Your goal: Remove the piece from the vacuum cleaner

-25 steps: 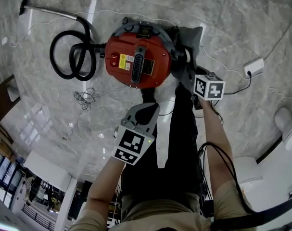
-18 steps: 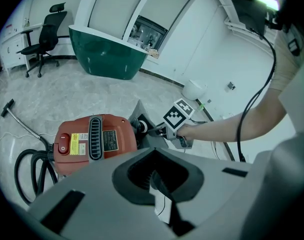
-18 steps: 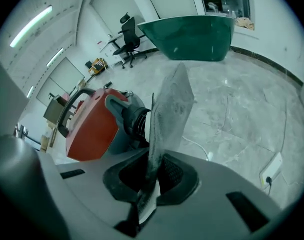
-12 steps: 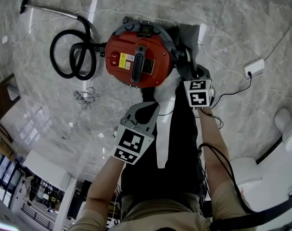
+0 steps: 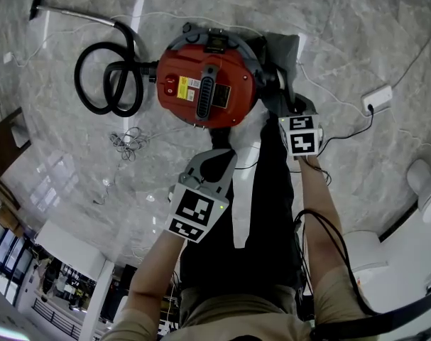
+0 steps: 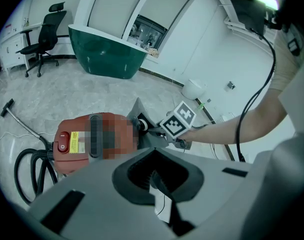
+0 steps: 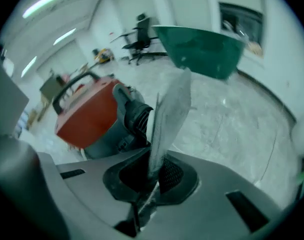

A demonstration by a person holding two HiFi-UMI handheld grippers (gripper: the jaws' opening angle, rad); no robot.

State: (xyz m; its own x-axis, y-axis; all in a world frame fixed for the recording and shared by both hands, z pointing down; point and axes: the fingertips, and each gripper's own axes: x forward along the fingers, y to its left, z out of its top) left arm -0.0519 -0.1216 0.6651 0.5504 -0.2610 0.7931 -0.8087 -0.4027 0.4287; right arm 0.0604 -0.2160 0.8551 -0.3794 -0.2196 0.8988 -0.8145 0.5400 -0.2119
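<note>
On the vacuum cleaner (image 5: 229,73) sits an illegible label (image 5: 189,85).

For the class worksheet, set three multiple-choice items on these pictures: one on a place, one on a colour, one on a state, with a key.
1. In the head view, the coiled hose lies on which side of the vacuum cleaner? A left B right C on top
2. The vacuum cleaner's body is: A green B red C white
3. The right gripper is: A open, empty B shut on a thin grey piece C unseen
Key: 1A, it coils at the picture's left; 2B, red shell; 3B, the piece stands clamped between its jaws.
</note>
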